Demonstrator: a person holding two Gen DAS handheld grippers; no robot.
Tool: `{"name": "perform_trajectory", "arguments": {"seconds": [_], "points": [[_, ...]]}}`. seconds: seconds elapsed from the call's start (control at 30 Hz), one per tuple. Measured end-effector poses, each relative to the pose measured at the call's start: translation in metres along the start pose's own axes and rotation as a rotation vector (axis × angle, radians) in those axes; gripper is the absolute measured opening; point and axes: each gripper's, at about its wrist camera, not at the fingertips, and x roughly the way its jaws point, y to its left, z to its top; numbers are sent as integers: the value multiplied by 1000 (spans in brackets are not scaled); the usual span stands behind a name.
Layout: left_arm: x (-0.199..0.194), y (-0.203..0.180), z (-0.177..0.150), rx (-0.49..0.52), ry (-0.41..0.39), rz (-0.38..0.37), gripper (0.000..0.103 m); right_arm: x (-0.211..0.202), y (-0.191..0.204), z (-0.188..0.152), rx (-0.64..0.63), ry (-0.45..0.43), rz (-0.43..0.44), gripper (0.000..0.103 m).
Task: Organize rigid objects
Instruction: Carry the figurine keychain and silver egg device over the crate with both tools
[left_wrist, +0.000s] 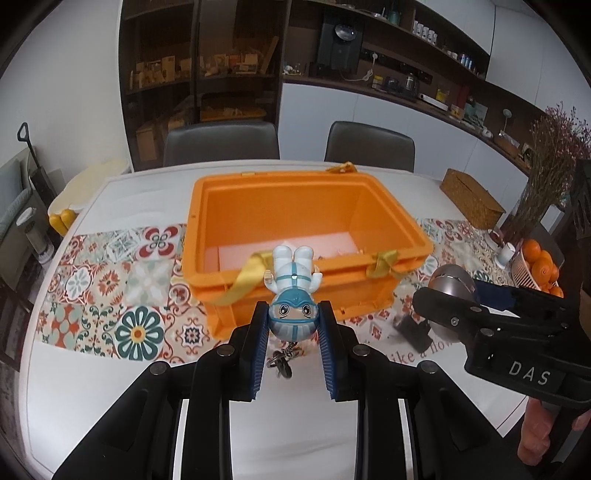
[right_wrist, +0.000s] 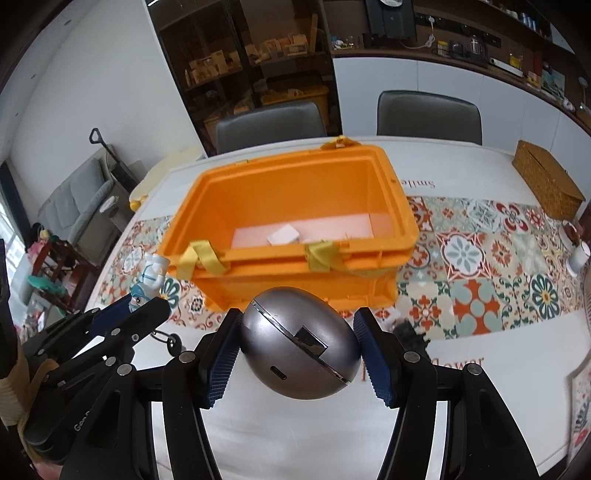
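Note:
An open orange crate (left_wrist: 303, 206) with yellow ribbons stands on the table; it also shows in the right wrist view (right_wrist: 295, 206), with a small white box (right_wrist: 283, 234) inside. My left gripper (left_wrist: 293, 325) is shut on a blue and white figurine keychain (left_wrist: 293, 295), held upside down by its head just before the crate's near wall. Its key ring (left_wrist: 281, 360) hangs below. My right gripper (right_wrist: 297, 345) is shut on a grey metal egg-shaped object (right_wrist: 301, 343), also in front of the crate. Each gripper shows in the other's view: right (left_wrist: 458, 295), left (right_wrist: 144, 295).
A patterned tile runner (left_wrist: 110, 288) crosses the white table. A woven box (left_wrist: 472, 197) sits at the far right, with a basket of oranges (left_wrist: 539, 262) and dried flowers (left_wrist: 550, 162). A small black object (left_wrist: 413, 328) lies right of the crate. Two chairs (left_wrist: 221, 144) stand behind the table.

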Motion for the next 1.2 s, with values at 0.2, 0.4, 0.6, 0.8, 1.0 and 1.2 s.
{"name": "perform_trajectory", "arguments": {"seconds": [0.2, 0.4, 0.6, 0.8, 1.0, 1.2], "points": [[-3, 0, 19, 12, -42, -3, 27, -3, 1, 14, -4, -31, 8, 62], [-2, -2, 38, 24, -66, -4, 27, -1, 3, 35, -11, -58, 7, 62], [2, 2, 58, 19, -75, -2, 27, 3, 6, 55, -12, -70, -8, 62], [5, 6, 78, 31, -93, 16, 27, 5, 7, 77, -11, -84, -13, 62], [17, 12, 99, 38, -86, 28, 27, 10, 9, 99, -16, -89, -29, 62], [44, 18, 111, 50, -41, 51, 27, 29, 7, 117, -15, -56, -43, 62]]}}
